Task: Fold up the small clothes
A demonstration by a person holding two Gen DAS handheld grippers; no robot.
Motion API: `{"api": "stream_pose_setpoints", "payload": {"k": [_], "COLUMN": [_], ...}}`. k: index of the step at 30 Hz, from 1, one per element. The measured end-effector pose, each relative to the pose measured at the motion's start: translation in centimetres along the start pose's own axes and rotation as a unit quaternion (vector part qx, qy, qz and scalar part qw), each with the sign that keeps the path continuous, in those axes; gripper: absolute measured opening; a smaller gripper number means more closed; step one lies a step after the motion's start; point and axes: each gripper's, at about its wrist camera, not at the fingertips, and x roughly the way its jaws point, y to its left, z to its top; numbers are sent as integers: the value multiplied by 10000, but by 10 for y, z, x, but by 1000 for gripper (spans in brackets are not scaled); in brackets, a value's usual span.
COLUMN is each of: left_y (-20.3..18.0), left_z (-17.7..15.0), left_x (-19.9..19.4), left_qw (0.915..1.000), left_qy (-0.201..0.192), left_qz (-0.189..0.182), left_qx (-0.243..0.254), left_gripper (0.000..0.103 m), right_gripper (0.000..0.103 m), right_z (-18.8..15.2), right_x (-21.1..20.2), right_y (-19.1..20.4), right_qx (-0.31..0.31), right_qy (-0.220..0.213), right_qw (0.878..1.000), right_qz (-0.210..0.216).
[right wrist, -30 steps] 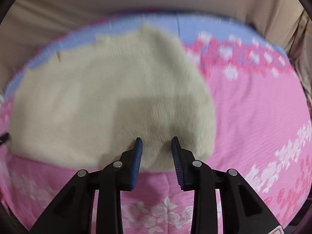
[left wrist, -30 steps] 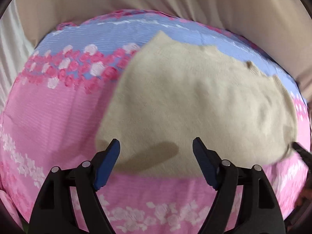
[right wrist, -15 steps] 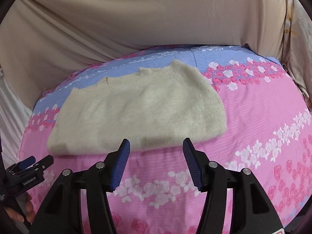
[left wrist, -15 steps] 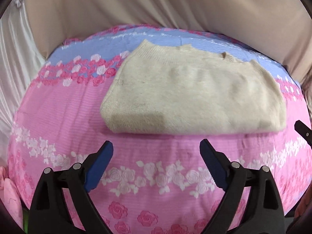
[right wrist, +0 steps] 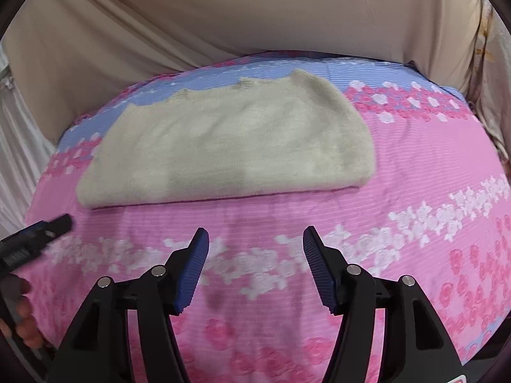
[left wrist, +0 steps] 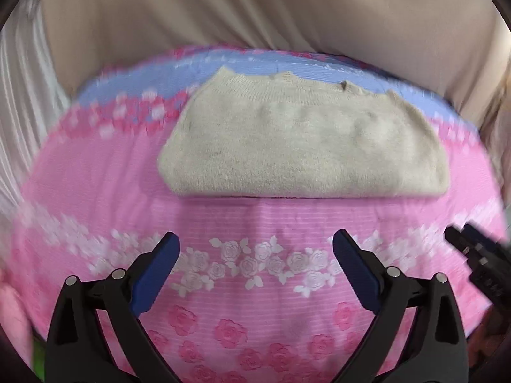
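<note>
A cream knitted sweater (left wrist: 303, 146) lies folded on the pink and blue floral bedspread (left wrist: 255, 223); its folded edge faces me and the ribbed hem lies at the far side. The same sweater (right wrist: 230, 146) shows in the right wrist view. My left gripper (left wrist: 255, 245) hangs over bare bedspread, short of the fold, jaws opening wide with nothing between them. My right gripper (right wrist: 255, 239) is also back from the sweater, jaws opening and empty. Each view catches the other gripper's tip at its edge.
A beige sheet (left wrist: 255, 16) hangs behind the bed as a backdrop. White pleated fabric (left wrist: 19, 95) lies at the left. A hand (right wrist: 22, 319) holds the left tool at the lower left of the right wrist view. Bare bedspread stretches right of the sweater.
Both grippers have let go of the sweater's near edge and pulled back and up from it, their jaws spreading. The sweater now lies flat, folded, farther off in both views.
</note>
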Motion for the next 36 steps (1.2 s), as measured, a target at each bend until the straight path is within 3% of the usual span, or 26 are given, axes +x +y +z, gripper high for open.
{"api": "stream_pose_setpoints", "payload": {"k": [2, 3, 6, 9, 11, 15, 17, 18, 20, 21, 22, 23, 25, 30, 34, 36], "left_y": [31, 53, 101, 126, 129, 135, 131, 130, 127, 126, 124, 125, 130, 140, 144, 149], "left_z": [7, 11, 20, 38, 46, 50, 52, 55, 62, 65, 69, 72, 78, 74, 53, 33], "left_x": [13, 25, 52, 76, 89, 125, 125, 128, 132, 134, 135, 136, 132, 97, 58, 45], "left_qw": [9960, 9899, 9733, 9684, 9678, 9485, 9463, 9424, 9365, 9355, 9352, 9348, 9322, 9295, 9378, 9348], "left_qy": [263, 432, 560, 631, 607, 953, 773, 729, 710, 747, 814, 823, 832, 805, 826, 988], "left_qz": [-439, -576, -590, -419, -573, -912, -868, -1025, -1048, -1029, -936, -936, -972, -1224, -1293, -1302], "left_qx": [-733, -1224, -2146, -2374, -2374, -2880, -3017, -3098, -3269, -3298, -3318, -3325, -3387, -3385, -3114, -3154], "left_gripper": [95, 95, 95, 95, 95, 95, 96, 95, 74, 68, 53, 33, 19, 13, 13, 13], "right_gripper": [64, 64, 64, 64, 65, 65, 65, 66, 65, 55, 45, 21, 14, 8, 8, 8], "right_z": [9, 14, 31, 43, 45, 45, 49, 51, 57, 60, 62, 65, 68, 63, 29, 3], "right_x": [15, 22, 49, 81, 98, 117, 126, 130, 133, 134, 134, 132, 120, 64, 32, 26], "right_y": [-30, -43, -81, -105, -114, -113, -110, -109, -107, -107, -107, -107, -107, -93, -91, -95], "right_qx": [322, 475, 1005, 1496, 1852, 2372, 2458, 2496, 2583, 2628, 2659, 2671, 2594, 1938, 1708, 1692], "right_qy": [77, 118, 360, 639, 814, 850, 866, 863, 781, 769, 749, 725, 615, 299, 434, 592], "right_qw": [9994, 9988, 9943, 9864, 9786, 9644, 9621, 9612, 9602, 9591, 9584, 9577, 9606, 9784, 9832, 9828], "right_qz": [-63, -61, 27, 223, 384, 806, 801, 793, 720, 719, 724, 782, 792, 652, 486, 438]}}
